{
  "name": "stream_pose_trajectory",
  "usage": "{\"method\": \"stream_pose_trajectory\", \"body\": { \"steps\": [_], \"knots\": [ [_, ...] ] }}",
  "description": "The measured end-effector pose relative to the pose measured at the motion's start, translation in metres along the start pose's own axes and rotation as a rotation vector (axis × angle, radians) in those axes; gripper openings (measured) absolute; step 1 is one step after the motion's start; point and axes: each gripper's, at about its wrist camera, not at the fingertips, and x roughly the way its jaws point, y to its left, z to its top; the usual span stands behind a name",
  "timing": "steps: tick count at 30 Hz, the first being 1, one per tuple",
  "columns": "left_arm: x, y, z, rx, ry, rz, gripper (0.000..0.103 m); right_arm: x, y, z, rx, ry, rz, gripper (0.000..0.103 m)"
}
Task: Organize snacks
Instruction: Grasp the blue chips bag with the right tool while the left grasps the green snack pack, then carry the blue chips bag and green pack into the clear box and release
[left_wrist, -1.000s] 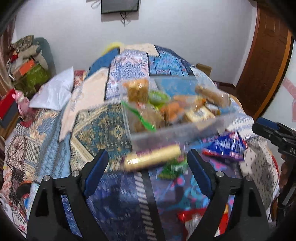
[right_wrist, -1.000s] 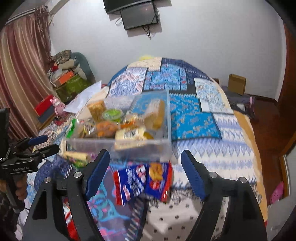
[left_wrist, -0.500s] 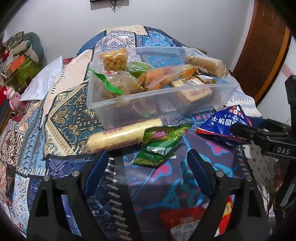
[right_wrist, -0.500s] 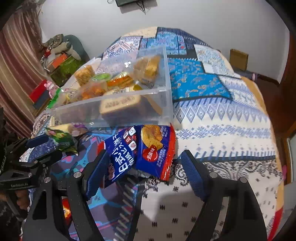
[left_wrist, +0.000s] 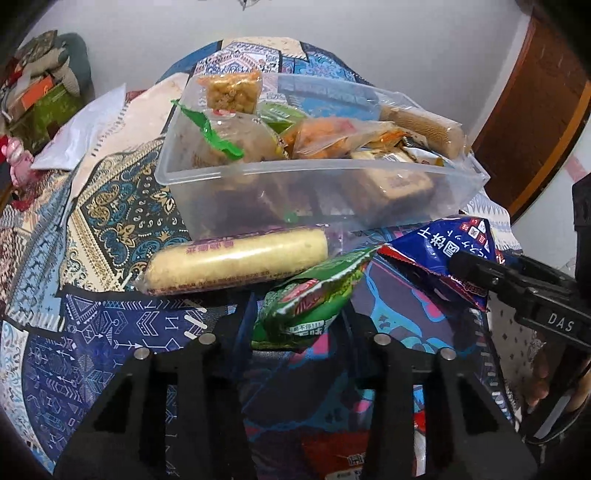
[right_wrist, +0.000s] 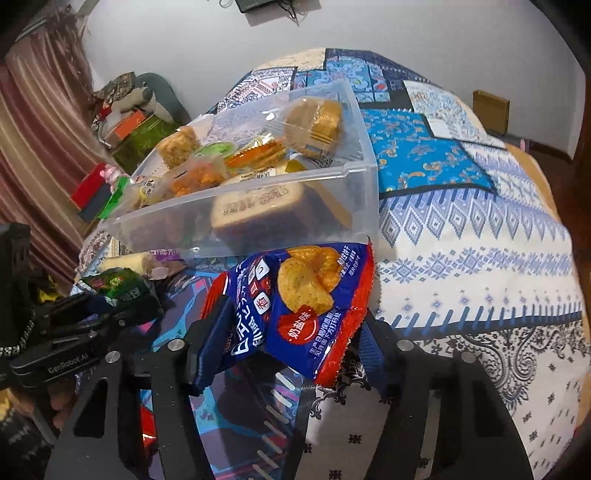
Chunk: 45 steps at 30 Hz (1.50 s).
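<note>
A clear plastic bin holding several snack packets sits on the patterned quilt. In front of it lies a long yellow roll packet. My left gripper is shut on a green snack packet, which sticks up between its fingers. In the right wrist view, a blue and red cracker bag is crumpled between the fingers of my right gripper. Its jaws are closing, and the pads press on the bag. The bag also shows in the left wrist view, and the green packet at the left of the right wrist view.
A red packet lies on the quilt below the left gripper. A wooden door stands to the right. Boxes and soft things are piled by the curtain at the left. A cardboard box sits beyond the bed.
Both grippers have come down toward the bed. The left jaws closed on the green packet, and the right jaws narrowed onto the blue cracker bag, crumpling it.
</note>
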Motion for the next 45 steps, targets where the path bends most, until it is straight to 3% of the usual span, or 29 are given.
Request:
{"method": "stream_pose_trajectory", "body": {
  "steps": [1,15,23,34,36,37,42,45],
  "knots": [
    [-0.002,-0.001,0.000,0.012,-0.005,-0.002,0.036,-0.001,0.001,0.000,-0.003,-0.003,-0.001,0.057],
    [-0.060,0.002,0.006,0.032,-0.118,-0.029,0.036,-0.044,0.016,0.002,-0.014,-0.083,0.038,0.052],
    [-0.087,0.010,0.036,0.026,-0.205,-0.030,0.036,-0.068,0.032,0.028,-0.031,-0.180,0.070,0.052],
    [-0.077,0.018,0.082,0.039,-0.244,0.008,0.036,-0.071,0.049,0.074,-0.053,-0.280,0.083,0.050],
    [-0.071,0.020,0.091,0.037,-0.243,0.004,0.036,-0.066,0.049,0.084,-0.056,-0.280,0.089,0.042],
    [-0.068,0.020,0.094,0.036,-0.243,0.002,0.036,-0.065,0.049,0.087,-0.055,-0.281,0.092,0.032],
    [-0.050,0.025,0.105,0.022,-0.230,0.017,0.036,-0.032,0.044,0.102,-0.051,-0.222,0.069,0.032],
    [-0.050,0.027,0.100,0.026,-0.240,0.029,0.036,-0.022,0.037,0.089,-0.042,-0.176,0.075,0.032]
  ]
}}
